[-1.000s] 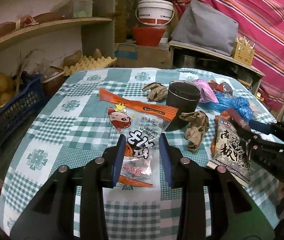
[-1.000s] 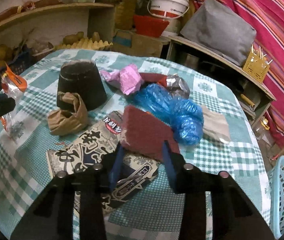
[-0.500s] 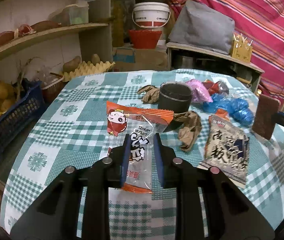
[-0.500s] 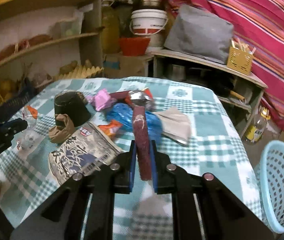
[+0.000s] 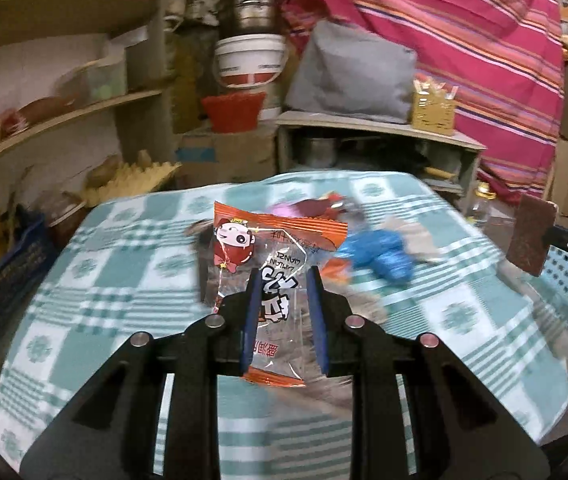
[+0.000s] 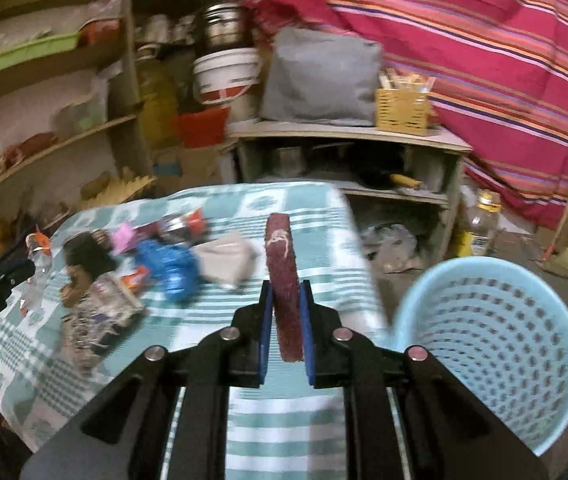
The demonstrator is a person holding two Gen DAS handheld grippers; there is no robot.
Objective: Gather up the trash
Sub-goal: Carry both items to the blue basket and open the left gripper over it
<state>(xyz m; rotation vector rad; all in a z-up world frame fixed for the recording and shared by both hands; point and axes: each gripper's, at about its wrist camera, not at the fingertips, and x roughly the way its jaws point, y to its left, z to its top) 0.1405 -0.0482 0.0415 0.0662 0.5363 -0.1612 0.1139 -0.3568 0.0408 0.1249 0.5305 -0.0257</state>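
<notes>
My left gripper (image 5: 283,280) is shut on an orange and clear snack wrapper (image 5: 275,248) with a cartoon face and holds it above the checked table (image 5: 123,280). My right gripper (image 6: 285,296) is shut on a dark red scouring pad (image 6: 282,276), held upright on edge near the table's right side. The pad also shows in the left wrist view (image 5: 531,236). A light blue mesh basket (image 6: 496,344) stands on the floor right of the table, just right of the pad. A blue plastic bag (image 6: 171,264), a pink wrapper (image 6: 121,236), a dark cup (image 6: 85,250) and other wrappers lie on the table.
Shelves with produce and tubs line the left wall (image 6: 43,112). A low cabinet (image 6: 348,160) with a grey cushion and a yellow box stands behind the table. A plastic bottle (image 6: 482,216) is on the floor. A striped pink cloth (image 6: 464,40) hangs at right.
Both grippers have lifted their items off the table. The left one raised the snack wrapper; the right one swung the red pad to the right, toward the blue basket.
</notes>
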